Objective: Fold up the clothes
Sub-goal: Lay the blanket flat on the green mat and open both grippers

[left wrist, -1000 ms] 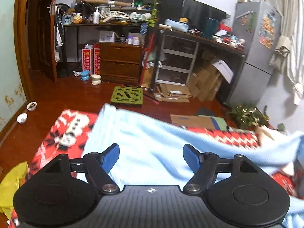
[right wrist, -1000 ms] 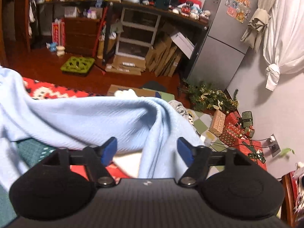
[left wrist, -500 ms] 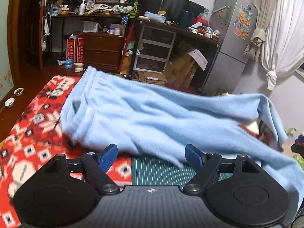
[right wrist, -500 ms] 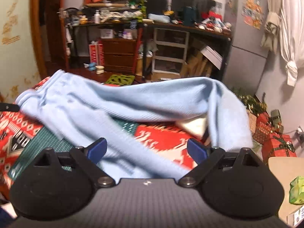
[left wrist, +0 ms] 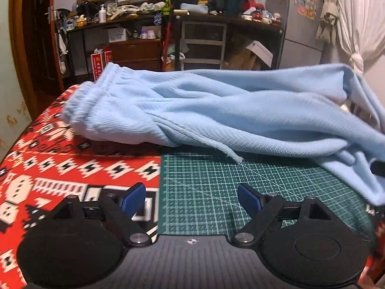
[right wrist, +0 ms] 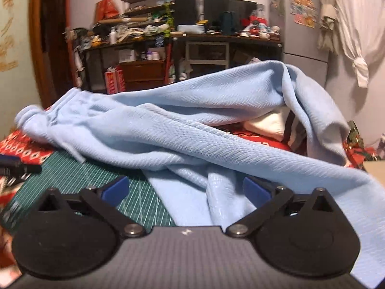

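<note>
While the pants (left wrist: pixel 216 106) lie rumpled across the far side of the mat (left wrist: pixel 240 192), waistband on the red cloth (left wrist: pixel 60 168) left of the mat, we hold both claws spread and empty: the left claw (left wrist: pixel 191 198) over the mat's near edge, the right claw (right wrist: pixel 185 190) at a loose fold. A pinch there could catch several layers or the drawstring (left wrist: pixel 228 151), dragging the heap askew.

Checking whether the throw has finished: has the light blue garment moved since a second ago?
Yes. The light blue garment has dropped: before, it hung high over the red patterned blanket, hiding the green cutting mat; now it lies across both, mat bared in front.
</note>
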The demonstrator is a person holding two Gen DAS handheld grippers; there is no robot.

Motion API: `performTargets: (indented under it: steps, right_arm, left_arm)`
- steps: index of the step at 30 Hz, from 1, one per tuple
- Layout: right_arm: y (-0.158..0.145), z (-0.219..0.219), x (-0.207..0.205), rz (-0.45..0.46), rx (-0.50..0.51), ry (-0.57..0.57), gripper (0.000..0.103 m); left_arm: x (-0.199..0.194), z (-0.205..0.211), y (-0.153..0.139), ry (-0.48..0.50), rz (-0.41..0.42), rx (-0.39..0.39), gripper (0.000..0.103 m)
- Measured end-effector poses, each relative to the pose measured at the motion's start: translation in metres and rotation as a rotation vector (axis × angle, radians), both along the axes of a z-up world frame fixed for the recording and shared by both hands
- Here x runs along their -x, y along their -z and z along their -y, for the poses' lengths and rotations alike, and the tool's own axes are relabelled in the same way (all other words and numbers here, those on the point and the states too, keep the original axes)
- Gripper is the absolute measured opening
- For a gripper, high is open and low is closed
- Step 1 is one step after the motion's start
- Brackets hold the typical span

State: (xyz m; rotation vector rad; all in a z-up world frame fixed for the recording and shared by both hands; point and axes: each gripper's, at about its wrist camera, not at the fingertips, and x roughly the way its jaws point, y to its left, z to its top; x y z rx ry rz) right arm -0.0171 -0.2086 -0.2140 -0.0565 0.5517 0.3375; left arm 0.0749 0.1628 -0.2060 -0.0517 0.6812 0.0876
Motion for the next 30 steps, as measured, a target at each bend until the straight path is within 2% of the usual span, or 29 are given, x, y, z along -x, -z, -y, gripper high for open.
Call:
performTargets:
  steps: [4,8,12,14,23,30]
  right_arm:
    - [0.018,-0.008,-0.031,-0.023,0.033,0.038,0.102]
    - [0.037,-0.010,-0.049,-0.053,0.023,0.081,0.102]
    - [0.051,-0.026,-0.072,-0.063,0.065,0.083,0.103]
    - [0.055,-0.028,-0.087,-0.113,0.056,0.075,0.103]
    - [0.057,-0.031,-0.099,-0.124,0.058,0.085,0.103]
    - [0.055,-0.028,-0.093,-0.121,0.054,0.083,0.103]
  left_arm:
    - [-0.015,0.000,0.011,-0.017,-0.011,-0.003,0.083]
    - [-0.026,-0.003,0.021,-0.016,-0.016,-0.008,0.084]
    - [-0.051,-0.008,0.028,-0.047,-0.006,-0.005,0.099]
    - [-0.061,-0.010,0.030,-0.043,-0.004,-0.001,0.103]
    - [-0.067,-0.011,0.030,-0.036,-0.005,-0.005,0.103]
    - [-0.064,-0.011,0.030,-0.037,-0.004,-0.005,0.103]
